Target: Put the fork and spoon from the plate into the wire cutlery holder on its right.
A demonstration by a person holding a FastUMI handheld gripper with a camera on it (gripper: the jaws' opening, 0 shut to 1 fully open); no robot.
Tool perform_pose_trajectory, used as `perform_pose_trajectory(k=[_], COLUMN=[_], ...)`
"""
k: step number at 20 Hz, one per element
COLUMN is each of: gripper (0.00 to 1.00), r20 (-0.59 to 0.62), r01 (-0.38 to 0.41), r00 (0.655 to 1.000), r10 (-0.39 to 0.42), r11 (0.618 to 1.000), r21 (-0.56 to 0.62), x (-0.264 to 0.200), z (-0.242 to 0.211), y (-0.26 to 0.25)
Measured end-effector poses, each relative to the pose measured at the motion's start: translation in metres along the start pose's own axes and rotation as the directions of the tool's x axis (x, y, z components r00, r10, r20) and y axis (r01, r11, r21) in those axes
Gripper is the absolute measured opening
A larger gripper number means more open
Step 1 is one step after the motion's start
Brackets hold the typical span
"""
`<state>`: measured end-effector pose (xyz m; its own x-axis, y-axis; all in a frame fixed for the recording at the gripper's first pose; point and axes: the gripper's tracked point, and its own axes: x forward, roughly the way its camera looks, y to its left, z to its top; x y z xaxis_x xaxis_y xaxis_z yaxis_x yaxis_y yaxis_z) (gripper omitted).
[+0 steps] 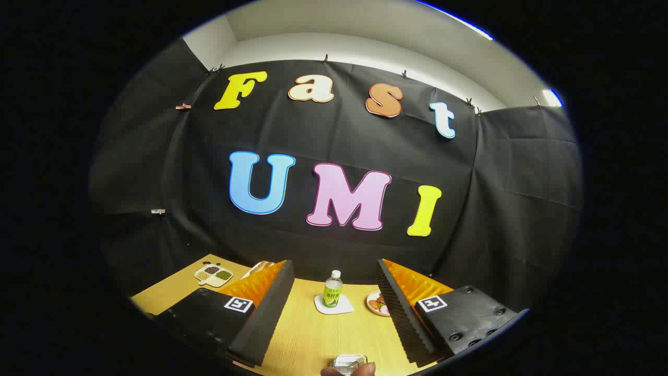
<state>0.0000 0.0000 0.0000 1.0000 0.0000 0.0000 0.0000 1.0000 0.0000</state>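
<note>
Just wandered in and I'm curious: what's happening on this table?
A person is holding the tongs open above a wooden table, gripping nothing. Beyond the fingers stands a small bottle on a white coaster, with a plate of food beside it and a divided dish further off. No cutlery is being handled at this moment.

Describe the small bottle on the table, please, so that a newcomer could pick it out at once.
On the wooden table before the black cloth wall, look beyond the open gripper, between its fingers. The bottle stands upright on a white coaster, left of a food plate. It alone has a white cap and green label.
</note>
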Motion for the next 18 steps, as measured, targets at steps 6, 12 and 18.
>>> perform_pose_trajectory(k=[6, 12, 18], gripper=[0.98, 0.98, 0.98], r20=[-0.001, -0.003, -0.052], r01=[0.005, 0.004, -0.053], r00=[1.0, 1.0, 0.997], r10=[-0.005, -0.004, 0.054], r11=[1.0, 1.0, 0.998], r21=[-0.001, -0.003, 0.023], x=[0.002, 0.002, 0.001], z=[-0.001, -0.001, -0.013], y=[-0.001, 0.001, 0.019])
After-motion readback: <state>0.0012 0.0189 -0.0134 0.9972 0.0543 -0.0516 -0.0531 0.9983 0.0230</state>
